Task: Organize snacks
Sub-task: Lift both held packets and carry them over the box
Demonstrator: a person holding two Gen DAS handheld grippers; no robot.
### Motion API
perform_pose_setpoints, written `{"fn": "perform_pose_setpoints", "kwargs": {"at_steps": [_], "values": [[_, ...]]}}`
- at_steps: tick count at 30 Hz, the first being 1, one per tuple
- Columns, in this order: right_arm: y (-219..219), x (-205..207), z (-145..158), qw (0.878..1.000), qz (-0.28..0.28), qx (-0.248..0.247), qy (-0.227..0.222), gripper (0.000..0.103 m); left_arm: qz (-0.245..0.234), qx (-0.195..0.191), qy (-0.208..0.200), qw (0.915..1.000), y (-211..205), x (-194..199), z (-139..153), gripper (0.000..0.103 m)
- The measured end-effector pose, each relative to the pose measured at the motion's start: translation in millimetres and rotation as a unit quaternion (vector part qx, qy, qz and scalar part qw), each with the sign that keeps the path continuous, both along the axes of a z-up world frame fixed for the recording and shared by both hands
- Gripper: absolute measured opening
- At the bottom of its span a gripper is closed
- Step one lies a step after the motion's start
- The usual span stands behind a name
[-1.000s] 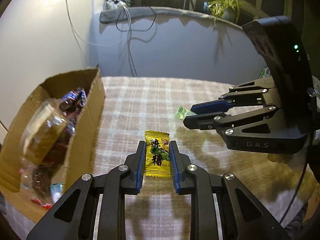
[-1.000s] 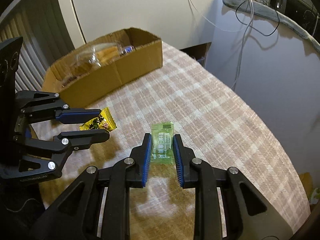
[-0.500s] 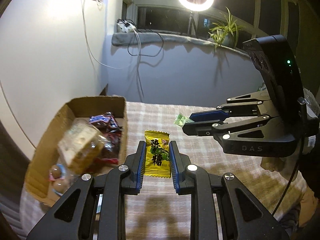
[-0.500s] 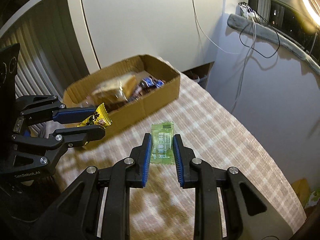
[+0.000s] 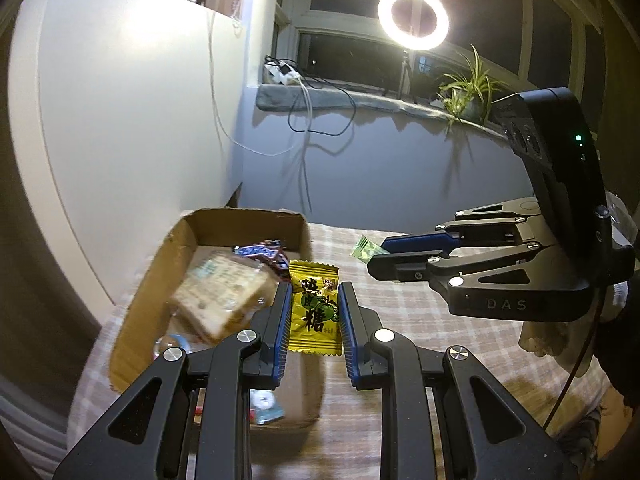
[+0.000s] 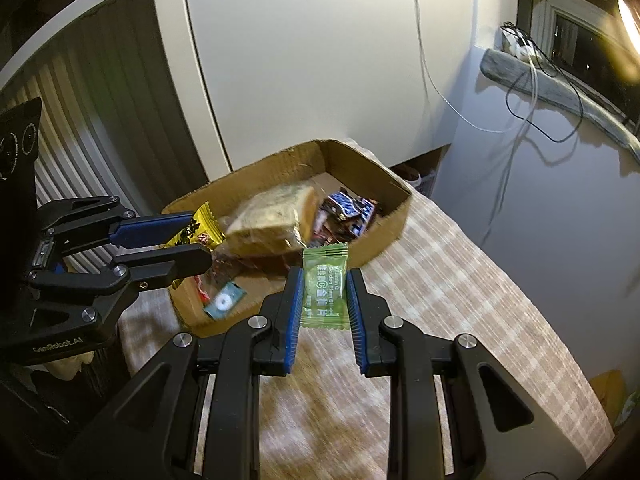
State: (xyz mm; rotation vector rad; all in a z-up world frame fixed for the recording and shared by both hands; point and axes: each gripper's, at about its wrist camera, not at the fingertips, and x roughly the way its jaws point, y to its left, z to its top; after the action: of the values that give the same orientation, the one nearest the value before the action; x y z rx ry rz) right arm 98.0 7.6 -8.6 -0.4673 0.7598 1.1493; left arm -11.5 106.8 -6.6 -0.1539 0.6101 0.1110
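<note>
My left gripper point(image 5: 314, 294) is shut on a yellow candy packet point(image 5: 313, 309) and holds it in the air at the near right wall of the cardboard box point(image 5: 188, 232). My right gripper point(image 6: 324, 282) is shut on a green candy packet point(image 6: 323, 288), also in the air by the box point(image 6: 384, 200). The box holds a wrapped sandwich point(image 6: 272, 220), a dark chocolate bar wrapper point(image 6: 348, 210) and several small sweets. Each gripper shows in the other's view: the right one point(image 5: 374, 256) with its green packet point(image 5: 365, 247), the left one point(image 6: 200, 240) with its yellow packet point(image 6: 200, 229).
The box stands on a table with a checked cloth point(image 6: 460, 300), near a white wall panel point(image 6: 300, 60). A grey windowsill point(image 5: 360, 100) with cables, a ring light point(image 5: 413, 15) and a plant point(image 5: 468, 88) lie behind the table.
Both grippers have lifted their packets off the cloth and carried them up and towards the box. The jaws stay shut on the packets.
</note>
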Motion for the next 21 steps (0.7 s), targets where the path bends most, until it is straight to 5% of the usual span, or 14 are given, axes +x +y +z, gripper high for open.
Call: {"fn": "perform_pose_setpoints", "kwargs": {"at_steps": [21], "values": [[75.9,12.3,-4.1,1.0,-0.006,-0.009,-0.009,0.023,0.032,-0.014,-0.008,0.9994,74.2,-3.0,-4.6,0.021]]}}
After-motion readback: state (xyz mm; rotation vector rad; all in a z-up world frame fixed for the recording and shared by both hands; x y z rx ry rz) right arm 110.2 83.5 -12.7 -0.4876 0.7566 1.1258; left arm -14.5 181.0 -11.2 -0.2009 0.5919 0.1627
